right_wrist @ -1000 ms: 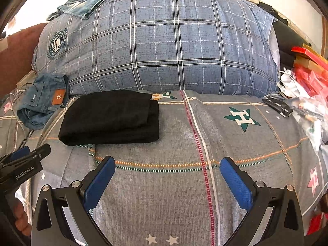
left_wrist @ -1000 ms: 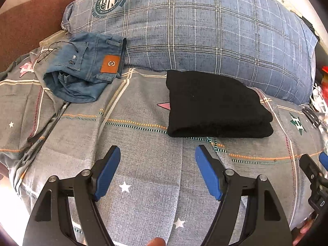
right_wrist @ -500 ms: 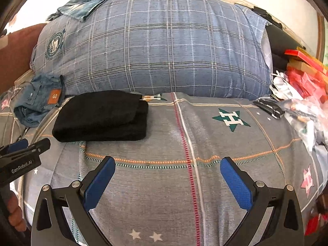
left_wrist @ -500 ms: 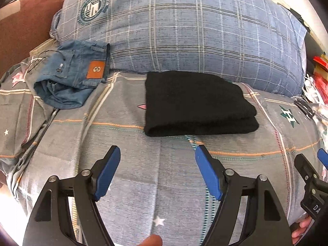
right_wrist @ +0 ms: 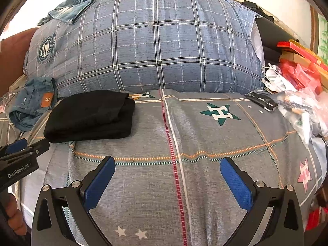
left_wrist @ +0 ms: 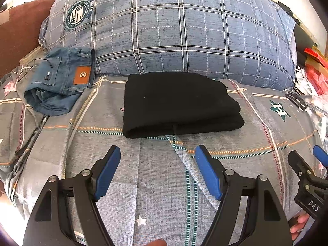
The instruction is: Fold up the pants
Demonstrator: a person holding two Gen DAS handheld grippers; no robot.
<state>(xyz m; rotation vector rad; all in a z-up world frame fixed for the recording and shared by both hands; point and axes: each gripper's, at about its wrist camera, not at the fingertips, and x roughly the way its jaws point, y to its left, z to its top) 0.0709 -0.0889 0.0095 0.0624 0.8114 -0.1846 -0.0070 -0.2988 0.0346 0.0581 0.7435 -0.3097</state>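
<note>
jaws apart, grey patterned bedspread (right_wrist: pixel 205 135), plaid pillow (right_wrist: pixel 155 47)

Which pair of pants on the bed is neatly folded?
The black pants, a flat rectangle mid-bed; the blue jeans lie bunched beside the pillow.

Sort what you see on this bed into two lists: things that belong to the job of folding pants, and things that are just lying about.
Belongs to the job:
- black pants, folded on the bedspread
- left gripper, open
- right gripper, open

Just lying about:
- jeans, bunched beside the big checked pillow
- another denim piece on top of the pillow
- plastic bags and red boxes at the right
</note>
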